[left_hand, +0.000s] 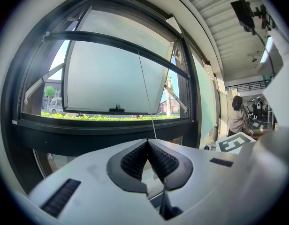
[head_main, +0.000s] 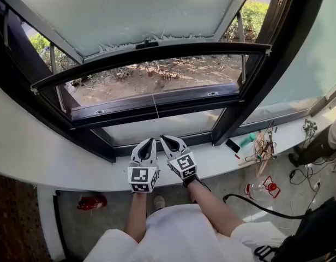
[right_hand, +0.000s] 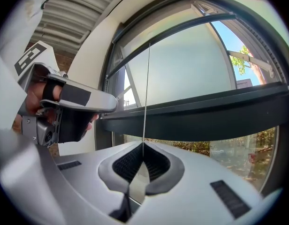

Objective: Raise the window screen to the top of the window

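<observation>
Pinching entry: my right tongs (right_hand: 143, 146), jaws together on the thin cord (right_hand: 147, 93) at their tips. My left tongs (left_hand: 148, 142): jaws together, cord just beside the tips; I cannot tell if it is gripped. Screen rail (head_main: 151, 52), so I judge: above and ahead of both tongs alike, long axis across the window, cord rising straight to it. Containers: clear bottle (head_main: 257, 190) on the floor, contents unreadable.

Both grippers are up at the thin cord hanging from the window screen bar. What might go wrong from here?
1. The cord is very thin and sits only at the very tips of the shut right gripper, so it may slip out under a pull.
2. The left gripper is shut too, but the cord seems to pass just beside its tips; it may be gripping nothing.
</observation>
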A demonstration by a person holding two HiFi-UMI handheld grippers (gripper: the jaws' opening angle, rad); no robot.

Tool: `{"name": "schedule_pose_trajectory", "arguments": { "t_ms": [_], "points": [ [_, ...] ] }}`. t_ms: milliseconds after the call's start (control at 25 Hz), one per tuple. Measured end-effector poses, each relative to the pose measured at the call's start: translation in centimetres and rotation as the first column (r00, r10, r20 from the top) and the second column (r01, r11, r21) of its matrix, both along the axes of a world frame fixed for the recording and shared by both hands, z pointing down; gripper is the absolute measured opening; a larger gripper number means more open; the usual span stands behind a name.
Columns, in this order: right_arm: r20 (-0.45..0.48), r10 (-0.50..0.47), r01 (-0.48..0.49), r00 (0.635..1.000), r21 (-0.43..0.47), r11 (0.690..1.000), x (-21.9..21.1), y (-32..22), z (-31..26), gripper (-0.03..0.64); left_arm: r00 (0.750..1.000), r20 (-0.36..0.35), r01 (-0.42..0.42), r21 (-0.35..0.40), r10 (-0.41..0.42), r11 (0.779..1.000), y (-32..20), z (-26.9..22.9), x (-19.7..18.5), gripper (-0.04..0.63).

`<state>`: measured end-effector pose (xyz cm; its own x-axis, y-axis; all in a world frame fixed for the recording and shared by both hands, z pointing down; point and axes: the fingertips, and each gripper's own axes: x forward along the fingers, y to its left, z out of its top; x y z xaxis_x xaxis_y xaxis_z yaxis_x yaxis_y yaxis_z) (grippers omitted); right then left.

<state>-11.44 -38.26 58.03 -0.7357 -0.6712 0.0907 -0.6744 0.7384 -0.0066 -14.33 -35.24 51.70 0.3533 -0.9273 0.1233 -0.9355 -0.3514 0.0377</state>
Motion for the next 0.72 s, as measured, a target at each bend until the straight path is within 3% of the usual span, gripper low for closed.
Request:
{"name": "schedule_pose_trajectory", "arguments": {
  "t_ms": [440,720],
  "points": [
    [0.073,0.012,-0.013,0.997,0.006,1.000,0.4,-0.3,-2.1,0.003,1.000,-0.013,-0.006,0.000,0.006,1.000,0.0,-0.1,0.2,0.002],
    [0.134,-0.011,-0.002,0.991,0.098,0.995,0.0,-0.7,-6.8,0.003,1.000,-0.007,-0.008,-0.007,0.007,1.000,-0.2,0.1,0.4,0.002]
  ]
}}
